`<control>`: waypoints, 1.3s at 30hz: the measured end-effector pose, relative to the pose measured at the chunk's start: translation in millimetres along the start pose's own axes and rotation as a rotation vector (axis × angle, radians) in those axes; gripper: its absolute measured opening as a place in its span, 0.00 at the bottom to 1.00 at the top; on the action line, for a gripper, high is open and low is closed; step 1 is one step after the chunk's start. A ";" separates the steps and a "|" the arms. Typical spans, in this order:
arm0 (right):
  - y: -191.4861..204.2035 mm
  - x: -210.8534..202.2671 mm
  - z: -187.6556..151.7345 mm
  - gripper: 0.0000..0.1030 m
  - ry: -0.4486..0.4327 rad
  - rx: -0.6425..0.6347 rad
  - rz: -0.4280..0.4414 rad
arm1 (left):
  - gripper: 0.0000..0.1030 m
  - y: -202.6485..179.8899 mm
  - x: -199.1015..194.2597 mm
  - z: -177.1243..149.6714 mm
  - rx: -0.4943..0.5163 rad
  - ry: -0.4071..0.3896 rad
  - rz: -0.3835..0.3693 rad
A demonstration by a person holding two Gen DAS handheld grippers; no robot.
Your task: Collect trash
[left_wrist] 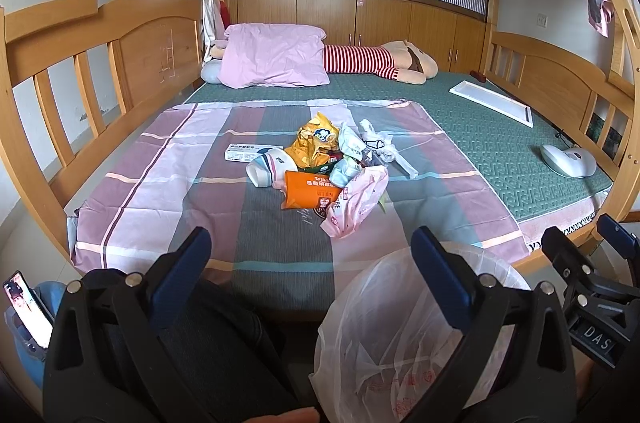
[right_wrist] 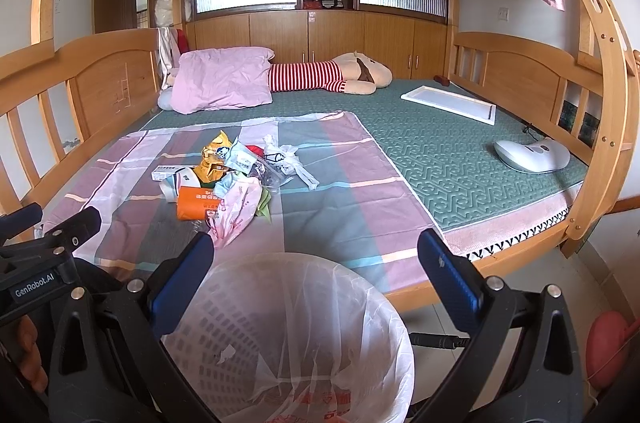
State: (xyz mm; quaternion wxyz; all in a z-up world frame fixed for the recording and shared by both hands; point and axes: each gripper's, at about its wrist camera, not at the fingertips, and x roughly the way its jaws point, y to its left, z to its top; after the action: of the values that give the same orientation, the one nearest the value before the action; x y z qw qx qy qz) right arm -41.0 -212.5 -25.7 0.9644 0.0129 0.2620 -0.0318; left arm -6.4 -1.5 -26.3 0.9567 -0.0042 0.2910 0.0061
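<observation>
A pile of trash [left_wrist: 330,161] lies on the striped sheet in the middle of the bed: an orange packet [left_wrist: 310,189], a yellow snack bag [left_wrist: 314,141], a pink plastic bag [left_wrist: 356,205], a white box [left_wrist: 250,151] and crumpled wrappers. The pile also shows in the right wrist view [right_wrist: 228,179]. A white bin lined with a clear bag [right_wrist: 288,339] stands on the floor at the bed's front edge, also in the left wrist view [left_wrist: 400,335]. My left gripper [left_wrist: 312,263] is open and empty, short of the bed. My right gripper [right_wrist: 316,267] is open and empty above the bin.
A wooden bunk bed frame [left_wrist: 100,63] surrounds the mattress. A pink pillow [left_wrist: 276,57] and a striped plush toy [left_wrist: 380,61] lie at the far end. A white tray [left_wrist: 492,99] and a white massager [left_wrist: 568,161] lie on the right. A phone [left_wrist: 26,307] stands at lower left.
</observation>
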 end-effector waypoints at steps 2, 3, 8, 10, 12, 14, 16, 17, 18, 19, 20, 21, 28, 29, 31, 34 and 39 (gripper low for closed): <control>-0.1 0.0 0.2 0.97 0.000 0.000 0.000 | 0.97 0.0 0.4 0.2 0.000 0.002 0.000; 0.0 0.1 0.0 0.97 0.000 0.000 0.001 | 0.97 0.0 0.4 0.3 0.001 0.002 0.000; 1.2 0.9 -0.6 0.97 0.007 0.003 0.003 | 0.97 0.7 0.9 1.8 0.001 0.002 0.000; 1.2 1.1 -0.3 0.97 0.007 0.003 0.003 | 0.97 0.7 0.7 1.7 0.000 0.002 0.000; 1.1 1.3 -0.2 0.97 0.008 0.003 0.003 | 0.97 0.4 0.1 0.9 0.000 0.002 0.000; 0.9 1.3 -0.1 0.97 0.008 0.003 0.003 | 0.97 0.8 0.9 2.3 0.000 0.002 0.000; 1.3 1.2 -0.8 0.97 0.008 0.004 0.003 | 0.97 0.5 0.2 1.3 0.001 0.003 -0.001; 0.7 1.4 -0.2 0.97 0.009 0.004 0.004 | 0.97 0.7 0.4 1.7 0.000 0.003 0.000; 0.4 1.2 -0.3 0.97 0.010 0.005 0.005 | 0.97 1.0 0.9 2.6 0.000 0.003 0.000; 0.7 1.1 -0.7 0.97 0.010 0.006 0.006 | 0.97 0.7 0.2 1.5 0.000 0.004 -0.001; -0.3 1.6 0.1 0.97 0.010 0.006 0.006 | 0.97 0.9 0.7 1.7 0.000 0.003 -0.001; 0.0 1.6 -0.2 0.97 0.010 0.006 0.006 | 0.97 0.9 0.8 1.9 0.000 0.003 -0.001; -0.1 1.5 -0.2 0.97 0.010 0.007 0.005 | 0.97 -0.3 -0.5 -2.2 0.002 0.007 -0.002; -0.9 1.3 0.4 0.97 0.009 0.008 0.006 | 0.97 -0.1 0.4 -0.6 0.001 0.006 -0.001; -1.3 1.4 0.6 0.97 0.008 0.011 0.006 | 0.97 -0.8 0.1 -2.3 0.002 0.008 -0.001; -2.3 -0.7 0.8 0.97 -0.002 0.021 -0.002 | 0.97 -1.3 0.9 -3.9 0.003 0.011 0.000; -12.6 -10.7 14.6 0.97 -0.151 0.081 -0.043 | 0.97 10.4 23.9 -4.0 -0.023 0.064 -0.094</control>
State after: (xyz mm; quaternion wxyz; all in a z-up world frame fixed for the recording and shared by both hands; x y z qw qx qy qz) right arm -43.7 -225.0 -7.8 0.9792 0.0438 0.1872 -0.0641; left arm 11.1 9.0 -43.0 0.9461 -0.0291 0.3207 -0.0355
